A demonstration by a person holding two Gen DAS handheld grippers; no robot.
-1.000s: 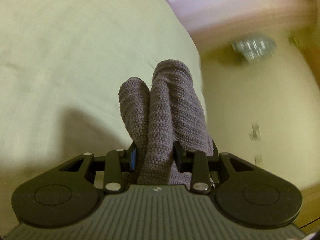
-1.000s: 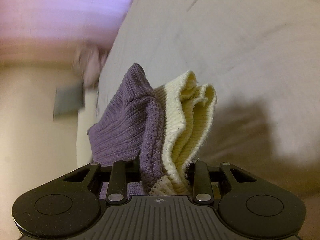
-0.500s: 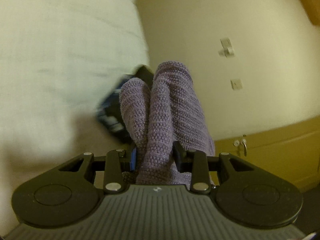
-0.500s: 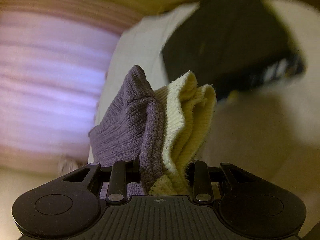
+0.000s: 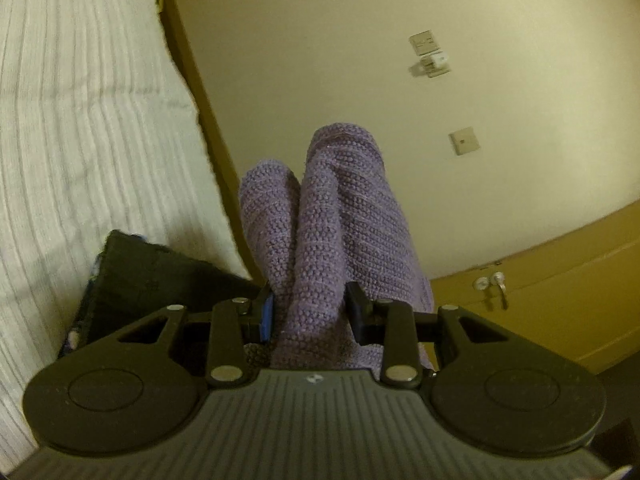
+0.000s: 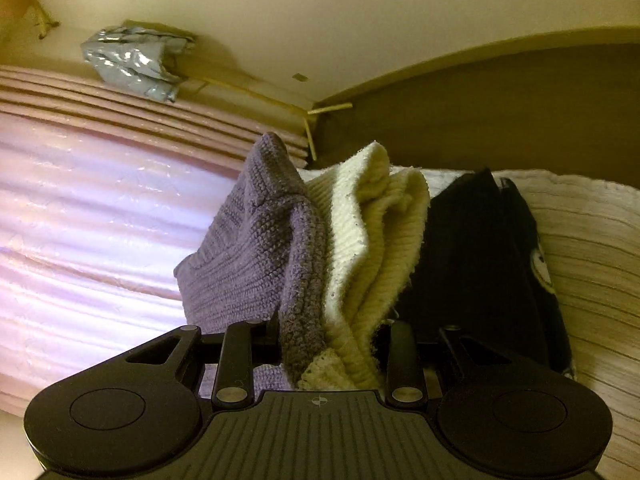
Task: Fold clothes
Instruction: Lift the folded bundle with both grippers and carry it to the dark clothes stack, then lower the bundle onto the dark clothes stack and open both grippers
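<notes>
The left gripper (image 5: 310,312) is clenched on a bunched fold of the purple knitted garment (image 5: 340,236), which stands up between its fingers in two thick ridges and fills the middle of the left wrist view. Beyond the knit is a cream wall (image 5: 320,60) carrying a switch plate (image 5: 421,43), a small plug-in unit just below it (image 5: 434,65) and another square plate (image 5: 464,141) lower down. A yellowish cabinet door with a small handle (image 5: 498,284) sits low on the right. To the left lies the bed (image 5: 80,120) with its white ribbed cover, and a dark folded garment (image 5: 152,276) rests on it, close behind the gripper's left side.

The right gripper (image 6: 334,336) is clamped on another part of the same purple knit (image 6: 256,248), together with its cream ribbed trim (image 6: 372,232), so purple and cream layers rise side by side from between the fingers. Both ends of the garment are held up off the bed. Just to the right of the cream layers lies the dark folded garment (image 6: 480,260) on the ribbed bed cover (image 6: 592,280). To the left is a pale pink, glossy ridged surface (image 6: 80,220); what it is I cannot tell. Above it sits a crumpled silvery packet (image 6: 132,64).
</notes>
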